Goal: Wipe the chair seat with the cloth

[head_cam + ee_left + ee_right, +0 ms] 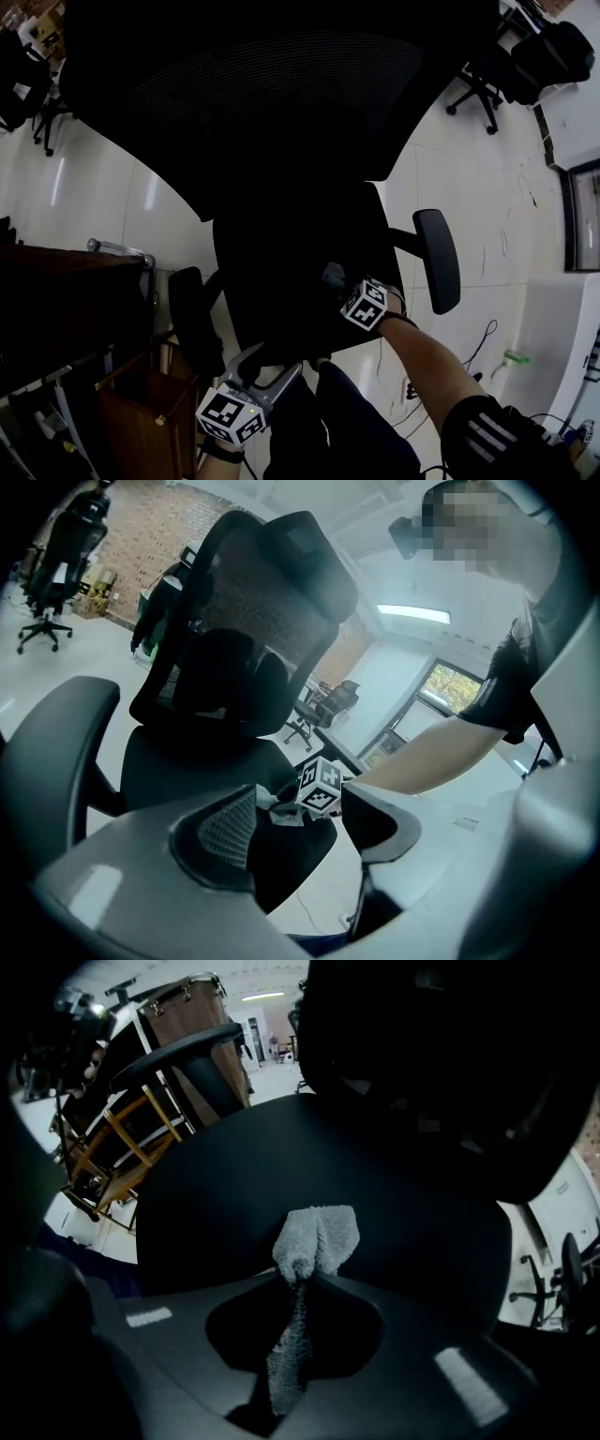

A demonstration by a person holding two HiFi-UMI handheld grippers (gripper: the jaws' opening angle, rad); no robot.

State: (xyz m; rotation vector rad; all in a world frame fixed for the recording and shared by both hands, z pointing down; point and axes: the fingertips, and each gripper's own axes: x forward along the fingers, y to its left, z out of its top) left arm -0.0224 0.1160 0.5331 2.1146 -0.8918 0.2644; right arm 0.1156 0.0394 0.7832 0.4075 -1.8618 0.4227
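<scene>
A black office chair fills the head view, its seat [281,262] under the tall mesh backrest [253,103]. My right gripper [336,279] rests on the seat's front right part, shut on a grey cloth [331,275]. In the right gripper view the cloth [317,1239] is pinched between the closed jaws [300,1274] and its free end lies folded on the seat [281,1166]. My left gripper [272,360] is open and holds nothing, just off the seat's front edge. From the left gripper view [300,822] I see the seat [197,761] and the cloth [277,804].
The chair's armrests [438,258] [190,319] stand on either side of the seat. A dark desk and a wooden frame [141,394] are close on the left. Other office chairs [525,56] stand at the back right. Cables [483,337] run over the white floor.
</scene>
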